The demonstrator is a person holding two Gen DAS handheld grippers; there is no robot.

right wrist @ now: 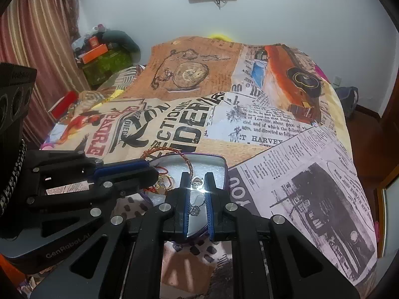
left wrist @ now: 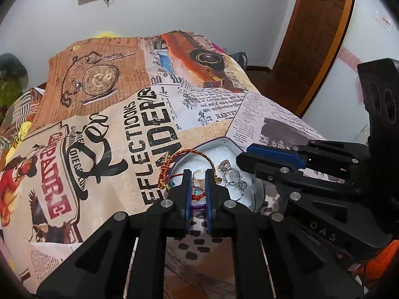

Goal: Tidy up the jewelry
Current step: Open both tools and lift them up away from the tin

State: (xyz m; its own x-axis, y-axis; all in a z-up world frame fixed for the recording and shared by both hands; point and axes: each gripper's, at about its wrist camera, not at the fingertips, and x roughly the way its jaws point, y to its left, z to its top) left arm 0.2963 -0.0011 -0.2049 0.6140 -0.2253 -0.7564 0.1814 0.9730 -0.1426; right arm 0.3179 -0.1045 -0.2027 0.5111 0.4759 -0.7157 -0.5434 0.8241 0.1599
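An open tin (left wrist: pixel 219 139) lined with white foam lies on the bed and holds the jewelry. A red-and-gold braided bracelet (left wrist: pixel 192 151) arches over its left rim. Silver earrings (left wrist: pixel 233 179) lie on the foam at the right, and a red cord with a blue bead (left wrist: pixel 198 193) at the left. My left gripper (left wrist: pixel 198 173) hovers over the cord side, its jaws nearly together with nothing visibly pinched. My right gripper (left wrist: pixel 240 159) reaches in from the right. In the right wrist view my right gripper (right wrist: pixel 196 175) is shut above the earrings (right wrist: pixel 197 182), beside the left gripper (right wrist: pixel 152 168).
A bedspread (left wrist: pixel 112 124) printed with newspaper, a pocket watch and a car covers the bed. A brown door (left wrist: pixel 314 37) stands at the far right. A striped curtain (right wrist: pixel 37 37) and a pile of boxes (right wrist: pixel 104 52) sit at the far left corner.
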